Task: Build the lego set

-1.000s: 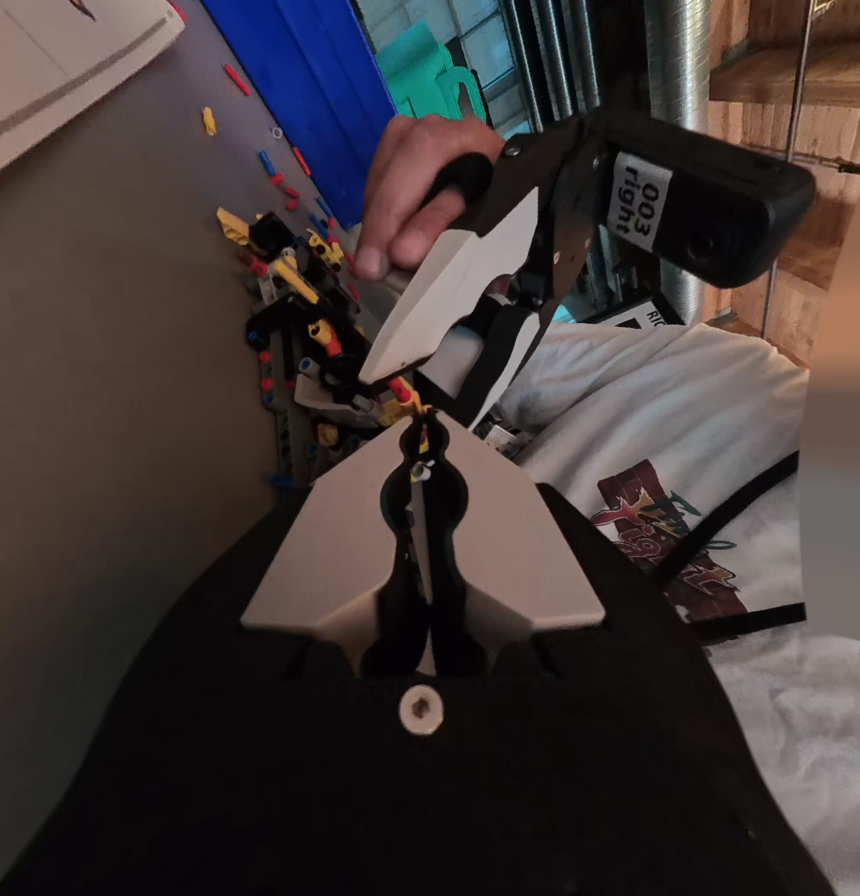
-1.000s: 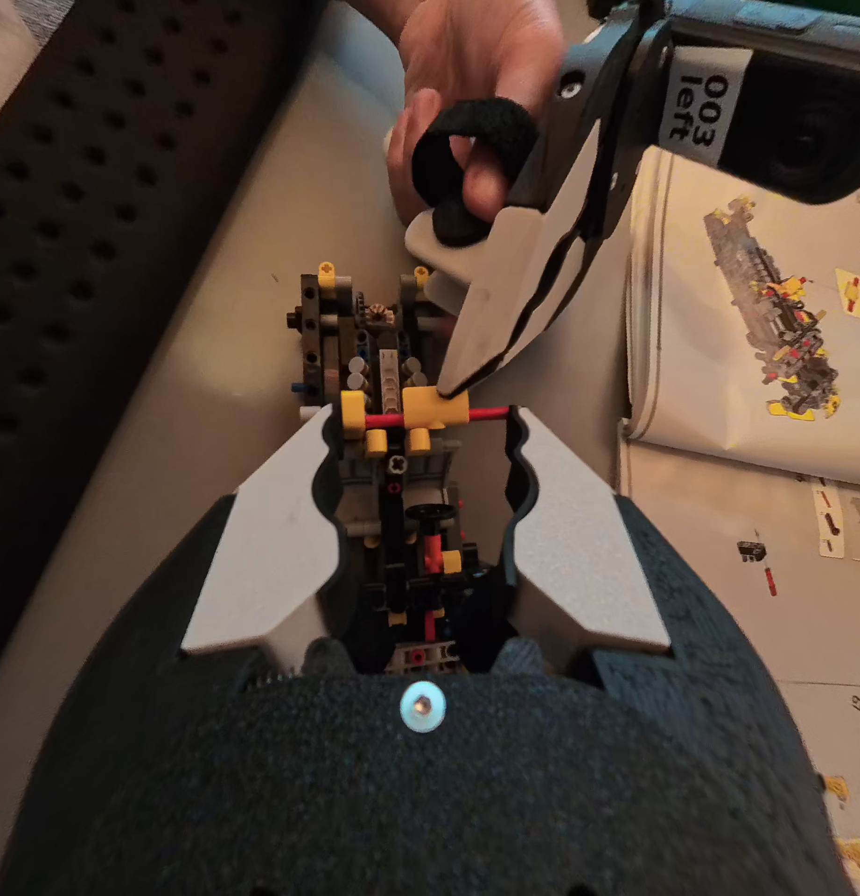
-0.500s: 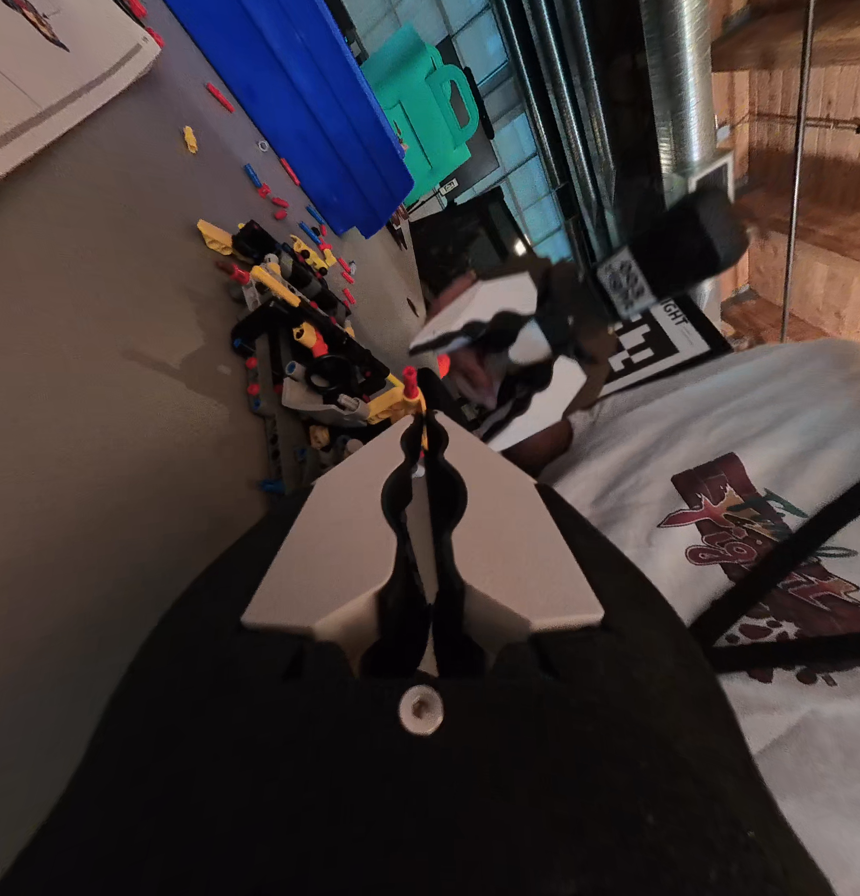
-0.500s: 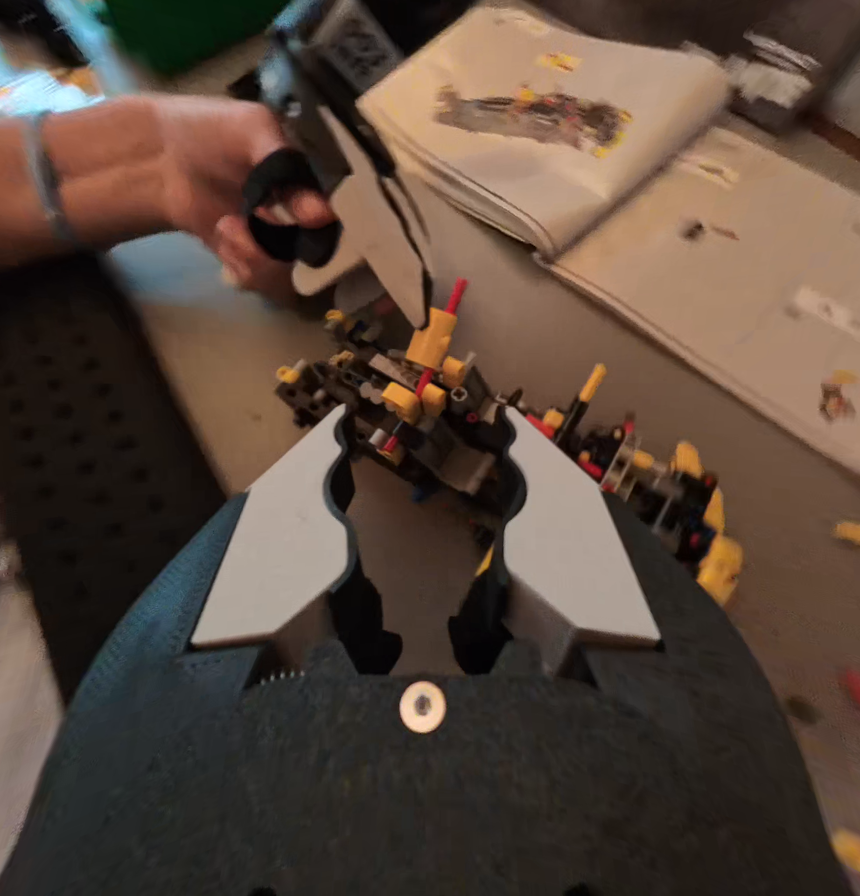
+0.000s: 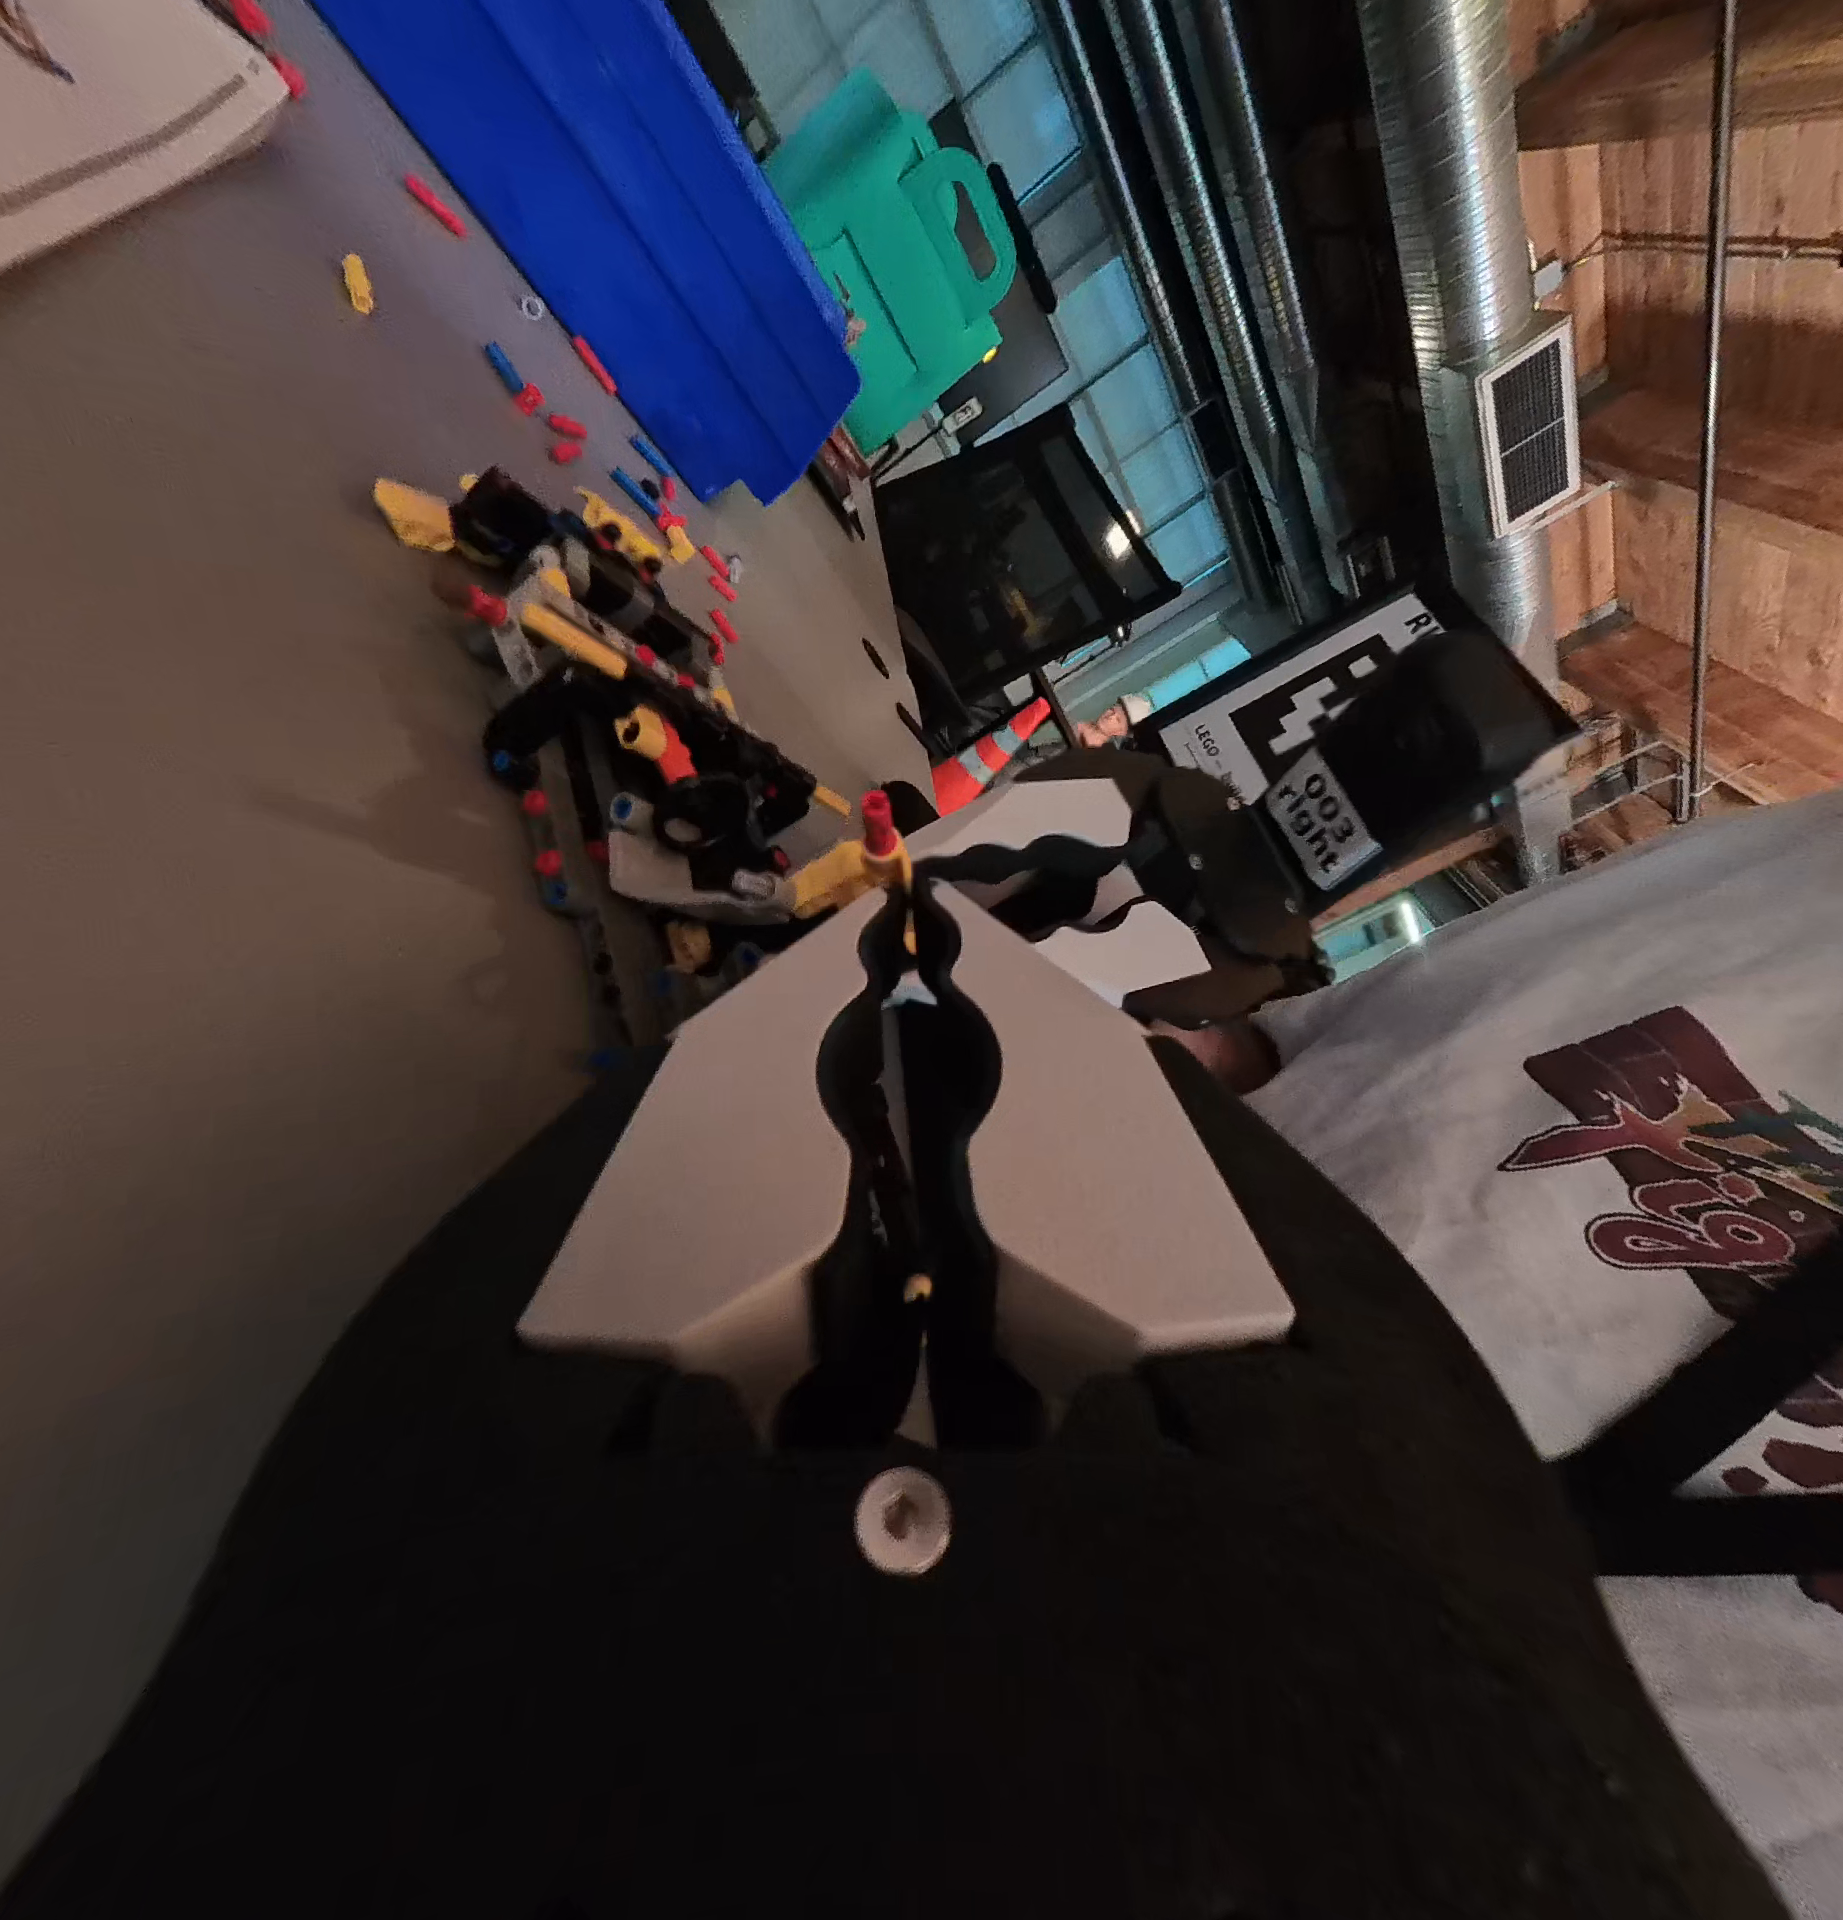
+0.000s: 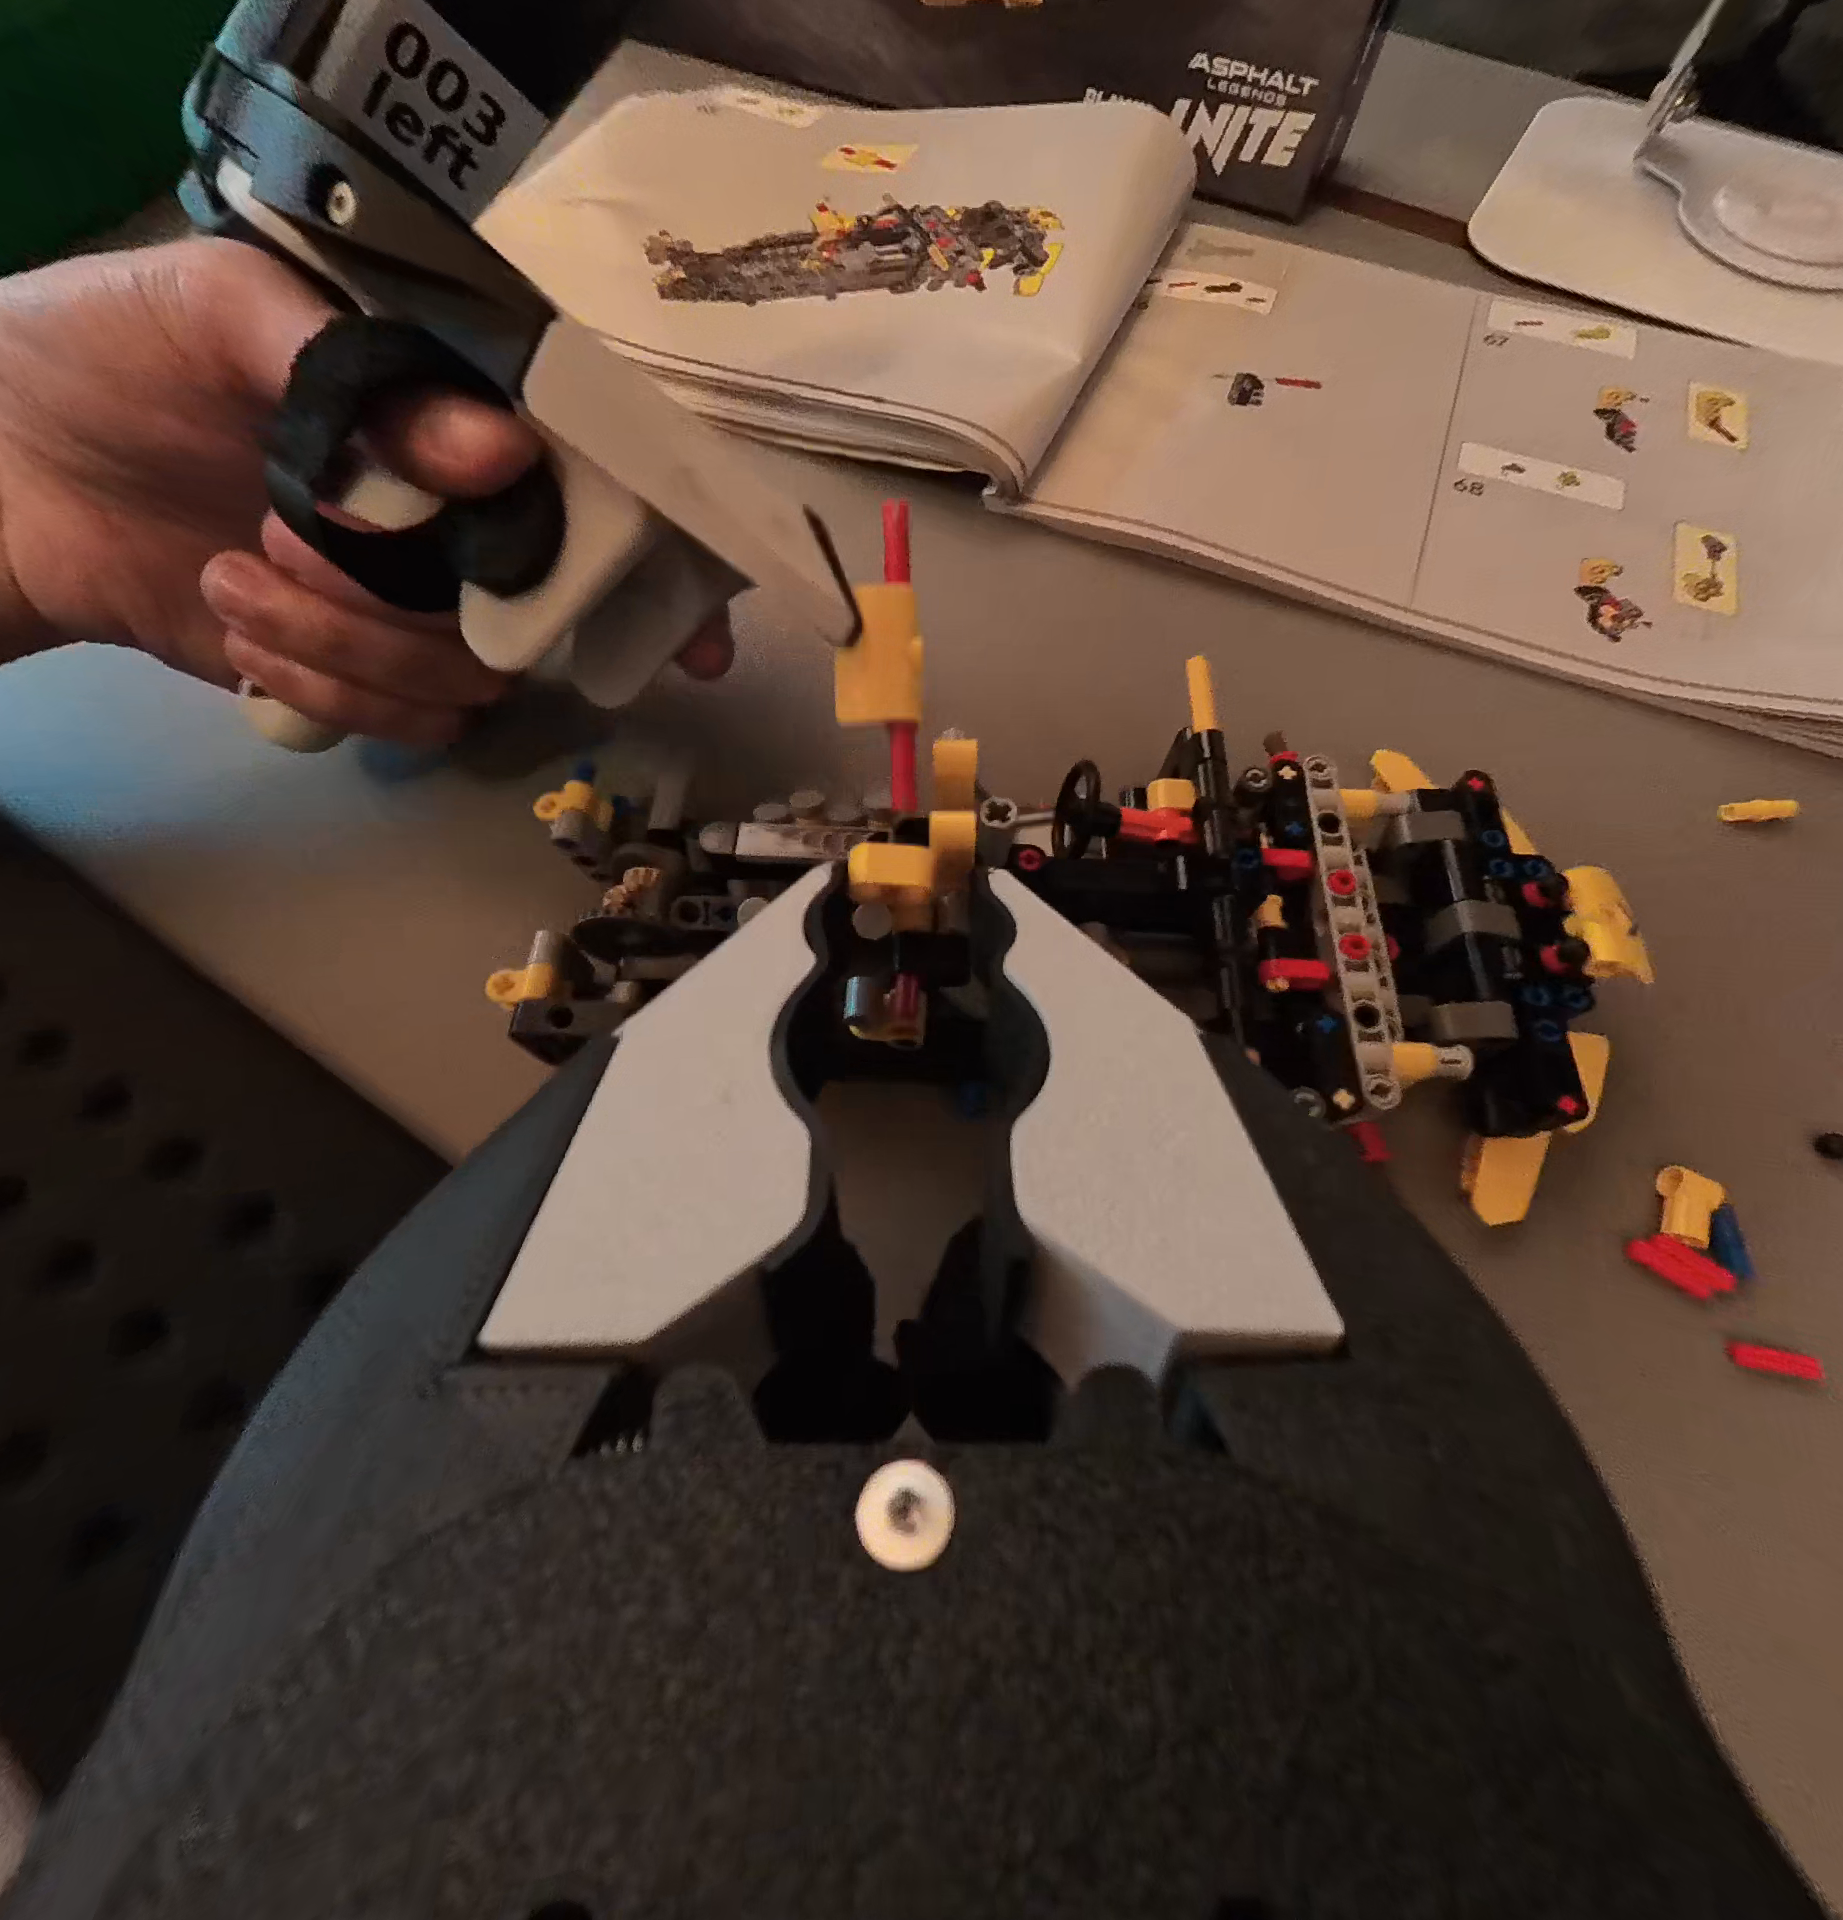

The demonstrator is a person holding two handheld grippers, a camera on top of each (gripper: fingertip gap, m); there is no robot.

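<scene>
The black, grey and yellow lego model (image 6: 1332, 935) lies across the grey table; it also shows in the left wrist view (image 5: 668, 748). My right gripper (image 6: 917, 894) is closed around the model's middle, at its yellow and black parts. My left gripper (image 6: 844, 613) is shut on a yellow connector (image 6: 875, 665). The connector sits on a red axle (image 6: 896, 540) that stands upright out of the model's top. In the left wrist view my left gripper (image 5: 901, 904) pinches the same connector, with the axle tip (image 5: 875, 810) just beyond. The right gripper (image 5: 1010, 868) is close beside it.
An open instruction booklet (image 6: 1312, 468) lies behind the model, with a dark box (image 6: 1260, 114) and a white stand (image 6: 1675, 208) beyond. Loose red, blue and yellow pieces (image 6: 1686, 1236) lie to the right. A black perforated mat (image 6: 117, 1143) is on the left. A blue bin (image 5: 605, 208) stands on the table. Tip to tip, the grippers are about 5 centimetres apart.
My right gripper has swung round to the model's side and closed from wide open onto its middle. My left gripper stays shut on the yellow connector; the red axle now stands upright.
</scene>
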